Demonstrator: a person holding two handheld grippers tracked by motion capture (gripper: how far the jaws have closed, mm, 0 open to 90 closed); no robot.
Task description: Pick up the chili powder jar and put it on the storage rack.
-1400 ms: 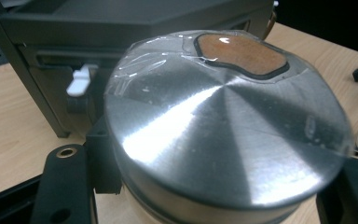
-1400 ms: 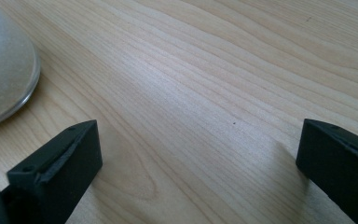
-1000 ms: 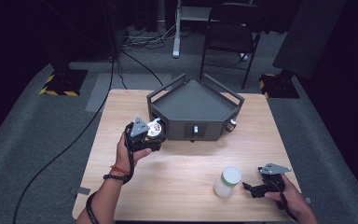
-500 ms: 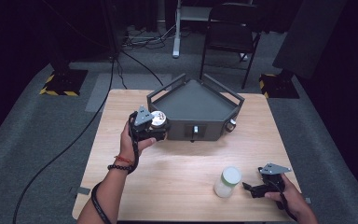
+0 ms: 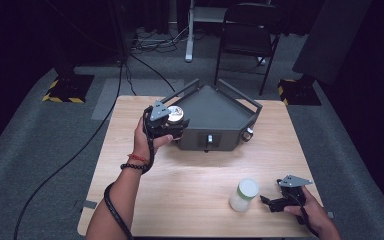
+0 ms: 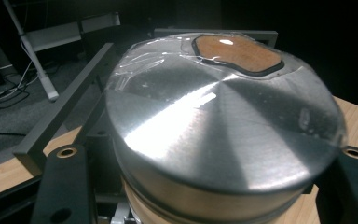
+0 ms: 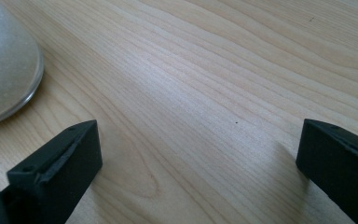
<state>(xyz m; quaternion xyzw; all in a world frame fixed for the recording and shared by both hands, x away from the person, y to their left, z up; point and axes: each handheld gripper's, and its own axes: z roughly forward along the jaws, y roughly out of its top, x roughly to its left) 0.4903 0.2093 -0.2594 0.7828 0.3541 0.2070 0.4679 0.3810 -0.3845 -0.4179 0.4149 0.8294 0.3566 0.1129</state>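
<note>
While my wooden table (image 5: 190, 190) bears the dark grey five-sided tray (image 5: 215, 107) at its far side, my left gripper (image 5: 172, 125) hangs at that tray's left front corner, jaws clamped on a round tin (image 6: 223, 126) with a brushed-metal lid. My right gripper (image 5: 272, 202) rests near the table's front edge, jaws spread wide, just beside a white-lidded frosted jar (image 5: 243, 195).

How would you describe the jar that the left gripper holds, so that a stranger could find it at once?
Start at the wooden table, then go to the dark five-sided tray at its far side. At the tray's left corner, the left gripper clamps a small jar. Unlike the white-lidded jar standing free near the front, it has a shiny metal lid.
</note>
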